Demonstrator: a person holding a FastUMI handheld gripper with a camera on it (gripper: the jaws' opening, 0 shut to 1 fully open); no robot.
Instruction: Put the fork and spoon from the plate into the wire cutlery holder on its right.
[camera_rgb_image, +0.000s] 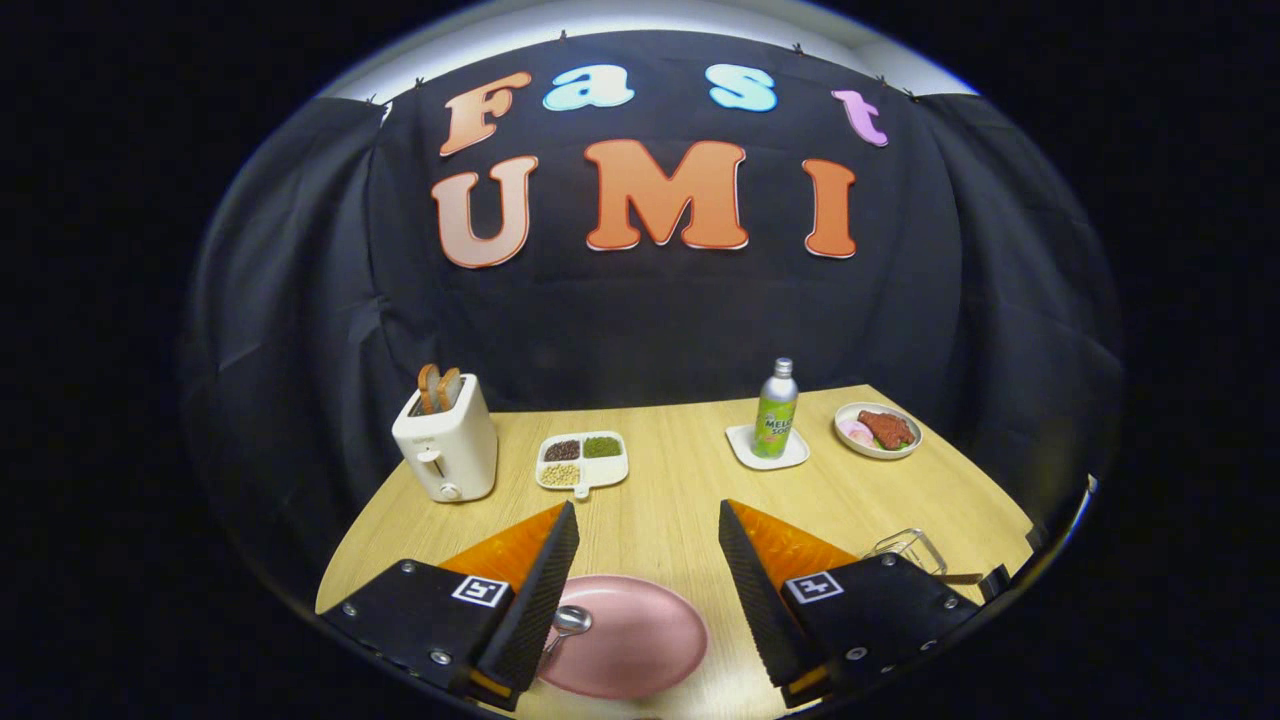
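**A:** Spoon first: where is it, and has anything gone into the holder?

**B:** The small shiny metal spoon (568, 622) lies on the round pink plate (640, 640), at the plate's left side, its bowl just beside my left finger and its handle running down behind that finger. The fork I can't make out; it may be hidden behind the finger, so I won't claim it.

**A:** And the holder?

**B:** The clear-looking wire cutlery holder (908, 548) sits on the pale wooden table (660, 480) to the right of the plate, partly behind my right finger. What I see of it looks empty, though much is covered. I judge the task barely begun: nothing delivered, both pieces left to move.

**A:** What are your fingers doing?

**B:** The gripper (648, 590) hangs above the plate with its black ribbed fingers (545, 590) spread wide, holding nothing. The plate sits between and just below them.

**A:** How does the spoon look for a pick?

**B:** Thin, flat on the plate, glossy. I expect it to be slippery and low, so I'd need to shift left and pinch across the handle. Beyond the fingers are a white toaster (446, 440) with bread, a divided dish of grains (582, 460), a green bottle (776, 410) and a small plate of food (878, 430), all well apart from my work.
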